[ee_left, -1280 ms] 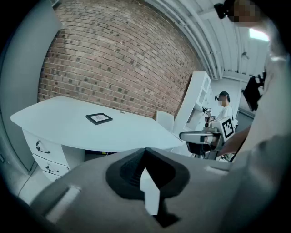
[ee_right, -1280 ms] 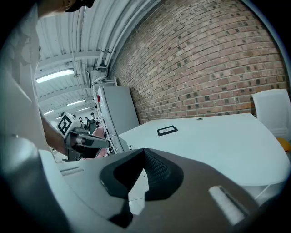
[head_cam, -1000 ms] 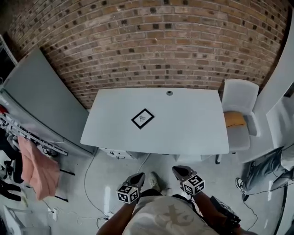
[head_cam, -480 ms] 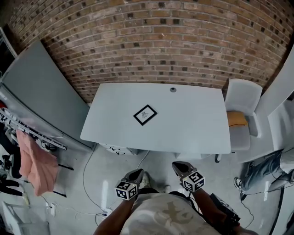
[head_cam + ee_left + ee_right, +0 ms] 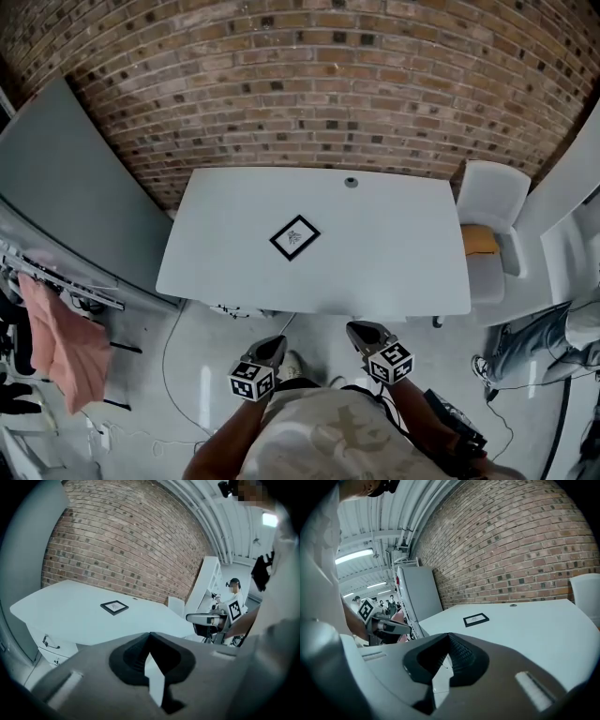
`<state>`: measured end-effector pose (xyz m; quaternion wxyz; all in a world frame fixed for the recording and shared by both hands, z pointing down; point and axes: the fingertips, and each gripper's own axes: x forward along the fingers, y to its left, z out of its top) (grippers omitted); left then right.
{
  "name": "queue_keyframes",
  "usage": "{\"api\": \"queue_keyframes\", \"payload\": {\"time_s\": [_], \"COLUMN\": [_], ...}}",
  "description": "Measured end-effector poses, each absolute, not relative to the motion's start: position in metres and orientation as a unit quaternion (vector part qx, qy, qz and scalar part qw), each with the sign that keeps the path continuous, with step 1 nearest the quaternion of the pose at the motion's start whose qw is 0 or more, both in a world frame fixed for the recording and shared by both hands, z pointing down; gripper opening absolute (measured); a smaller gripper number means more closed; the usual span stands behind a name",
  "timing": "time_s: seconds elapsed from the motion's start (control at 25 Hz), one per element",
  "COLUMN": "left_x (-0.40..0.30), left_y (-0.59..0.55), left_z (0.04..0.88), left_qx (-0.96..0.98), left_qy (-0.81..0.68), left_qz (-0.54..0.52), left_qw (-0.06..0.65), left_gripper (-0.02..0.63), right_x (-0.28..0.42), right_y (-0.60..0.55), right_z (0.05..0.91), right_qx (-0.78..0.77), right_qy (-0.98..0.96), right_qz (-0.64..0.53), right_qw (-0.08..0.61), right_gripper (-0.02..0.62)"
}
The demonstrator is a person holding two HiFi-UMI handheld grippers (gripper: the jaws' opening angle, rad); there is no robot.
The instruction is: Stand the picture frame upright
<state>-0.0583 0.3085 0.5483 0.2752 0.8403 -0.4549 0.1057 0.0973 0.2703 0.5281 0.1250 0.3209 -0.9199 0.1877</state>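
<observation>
A small black picture frame lies flat, turned like a diamond, near the middle of the white table. It also shows in the left gripper view and the right gripper view. My left gripper and right gripper hang side by side in front of the table's near edge, well short of the frame. Both are shut with nothing between their jaws. Each gripper view shows the other gripper beside it: the right gripper and the left gripper.
A brick wall runs behind the table. A white chair with a yellow thing on its seat stands at the table's right end. A grey panel leans at the left, with a pink cloth hanging below it.
The head view has shifted a little, and both grippers now sit slightly closer to the table's near edge. The frame lies where it was.
</observation>
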Motion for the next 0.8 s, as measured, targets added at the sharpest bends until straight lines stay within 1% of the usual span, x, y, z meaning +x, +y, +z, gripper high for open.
{"api": "queue_keyframes", "payload": {"time_s": [0.36, 0.6, 0.8], "left_x": [-0.091, -0.11, -0.118], "left_y": [0.261, 0.245, 0.238], "left_z": [0.55, 0.546, 0.539], "left_qx": [0.854, 0.858, 0.867], "left_qy": [-0.426, -0.411, -0.395], "left_qz": [0.117, 0.095, 0.088], "left_qw": [0.274, 0.294, 0.292], "left_gripper": [0.003, 0.003, 0.003], "right_x": [0.063, 0.044, 0.036], "right_y": [0.231, 0.214, 0.2], "right_z": [0.523, 0.52, 0.517], "right_qx": [0.348, 0.369, 0.39], "right_qy": [-0.911, -0.903, -0.895], "right_qz": [0.176, 0.173, 0.169], "right_qw": [0.133, 0.138, 0.138], "right_gripper": [0.008, 0.008, 0.008]}}
